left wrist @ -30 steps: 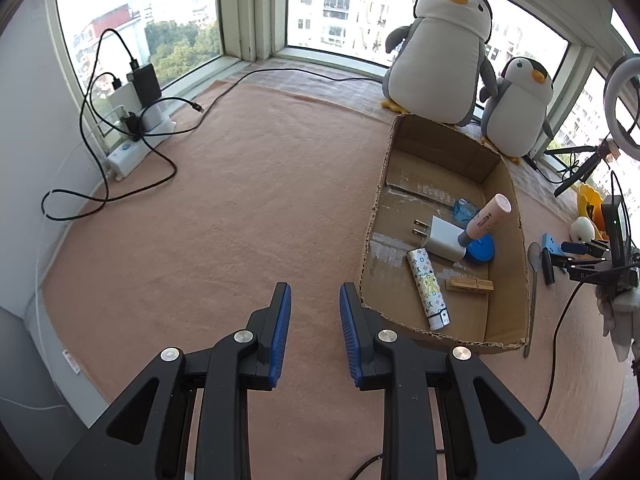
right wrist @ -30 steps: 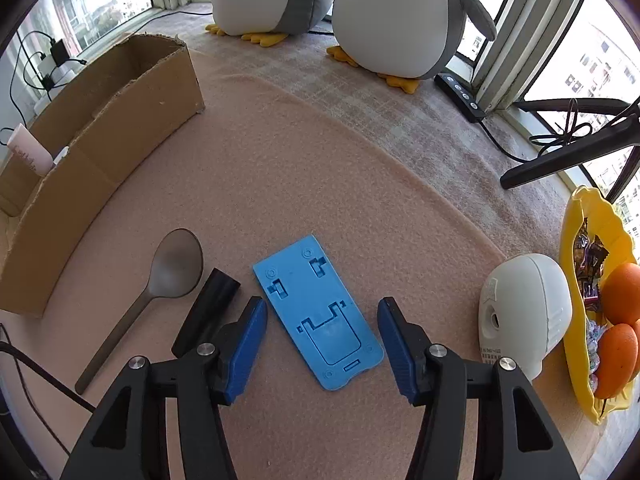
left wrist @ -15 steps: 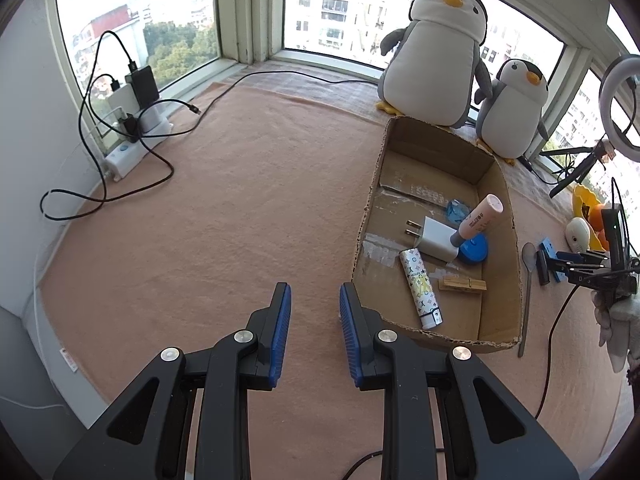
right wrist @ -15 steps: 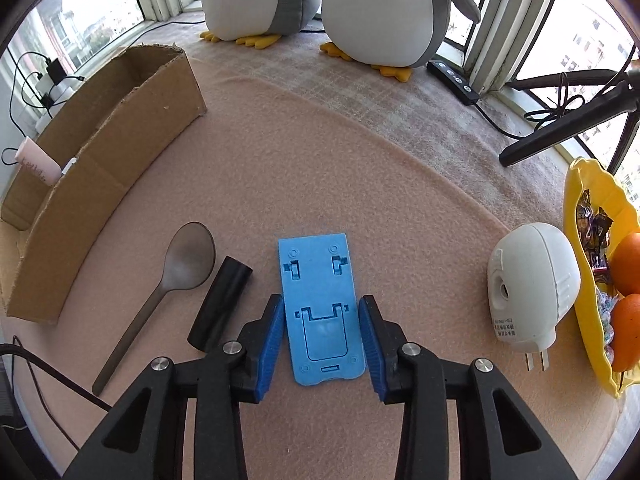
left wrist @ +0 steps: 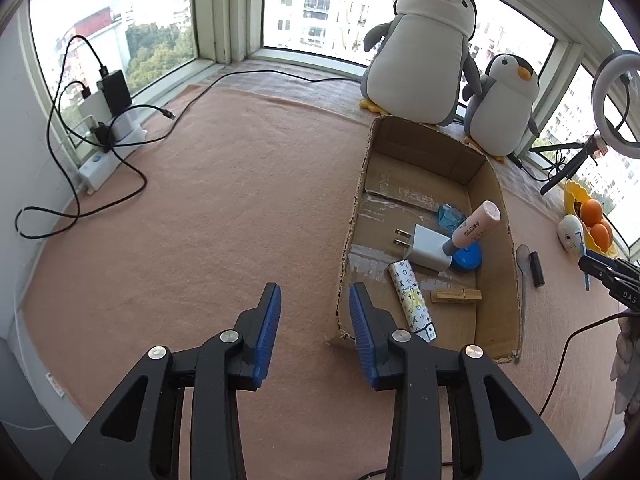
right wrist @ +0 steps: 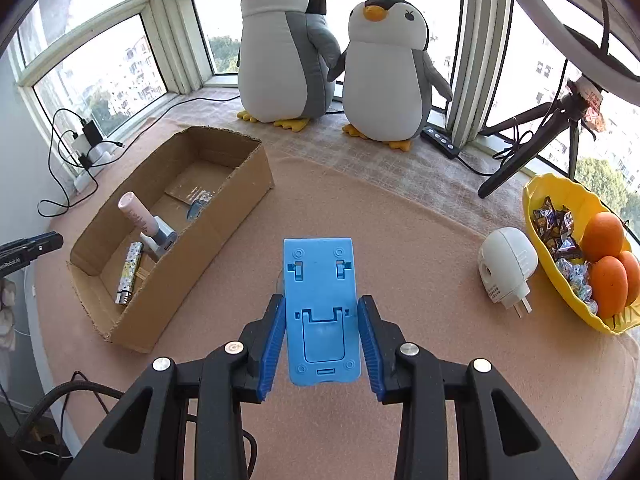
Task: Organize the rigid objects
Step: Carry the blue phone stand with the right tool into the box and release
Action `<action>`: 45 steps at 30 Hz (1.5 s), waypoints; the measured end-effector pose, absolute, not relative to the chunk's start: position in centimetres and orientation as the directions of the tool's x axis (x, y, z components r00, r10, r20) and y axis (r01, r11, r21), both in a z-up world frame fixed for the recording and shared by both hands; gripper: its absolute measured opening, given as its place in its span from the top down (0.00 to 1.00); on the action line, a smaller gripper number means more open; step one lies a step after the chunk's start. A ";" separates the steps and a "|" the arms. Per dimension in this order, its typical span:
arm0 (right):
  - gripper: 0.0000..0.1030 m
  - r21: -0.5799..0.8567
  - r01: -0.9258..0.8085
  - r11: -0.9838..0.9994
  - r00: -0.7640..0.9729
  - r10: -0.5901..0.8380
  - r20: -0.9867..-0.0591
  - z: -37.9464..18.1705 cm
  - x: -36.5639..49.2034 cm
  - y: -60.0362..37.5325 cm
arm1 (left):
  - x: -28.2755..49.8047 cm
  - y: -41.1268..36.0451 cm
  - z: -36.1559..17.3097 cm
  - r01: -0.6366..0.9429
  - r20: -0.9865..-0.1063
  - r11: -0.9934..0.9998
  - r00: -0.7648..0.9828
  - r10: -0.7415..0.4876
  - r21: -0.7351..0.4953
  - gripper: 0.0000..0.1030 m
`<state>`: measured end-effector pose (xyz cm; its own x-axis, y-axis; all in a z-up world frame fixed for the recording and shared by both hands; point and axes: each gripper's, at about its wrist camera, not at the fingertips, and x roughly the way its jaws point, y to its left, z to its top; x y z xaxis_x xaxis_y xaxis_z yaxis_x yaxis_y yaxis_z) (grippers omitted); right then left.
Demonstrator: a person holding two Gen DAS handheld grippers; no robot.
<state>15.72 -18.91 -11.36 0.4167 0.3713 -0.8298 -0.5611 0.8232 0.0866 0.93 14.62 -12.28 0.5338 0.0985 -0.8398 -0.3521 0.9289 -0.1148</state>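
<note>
The right gripper [right wrist: 321,334] is clamping a blue phone stand [right wrist: 320,308], lifting it above the bench [right wrist: 400,240] beside the cardboard box [right wrist: 224,236]. The left gripper [left wrist: 315,330] is hovering with fingers apart, holding nothing, near the box's corner.

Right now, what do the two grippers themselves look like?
Both match: the left gripper and right gripper have black plastic frames with triangular cutouts and silver round screw heads. Their jaws carry blue ribbed pads. White lettering marks each gripper's side, seen from the opposite camera.
</note>
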 end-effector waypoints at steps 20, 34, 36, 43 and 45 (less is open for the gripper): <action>0.68 0.176 -0.626 0.759 0.392 0.502 -0.771 -7.1 8.9 -9.8 | 5.1 14.8 -15.8 -0.256 -0.859 0.959 0.511 0.024 -0.126 0.58; 0.68 0.165 -0.663 0.730 0.348 0.496 -0.796 -8.9 7.9 -4.8 | 5.5 14.7 -17.1 -0.236 -0.864 0.960 0.503 -0.012 -0.151 0.94; 0.68 0.165 -0.664 0.729 0.343 0.494 -0.799 -9.1 7.9 -4.5 | 5.6 14.6 -17.3 -0.234 -0.864 0.961 0.503 -0.013 -0.150 0.95; 0.68 0.166 -0.672 0.722 0.321 0.485 -0.813 -9.9 8.2 -3.6 | 5.6 14.5 -17.5 -0.233 -0.863 0.960 0.505 -0.016 -0.154 0.96; 0.68 0.164 -0.674 0.720 0.315 0.482 -0.817 -10.1 8.3 -3.3 | 5.6 14.6 -17.6 -0.233 -0.862 0.960 0.506 -0.018 -0.157 0.96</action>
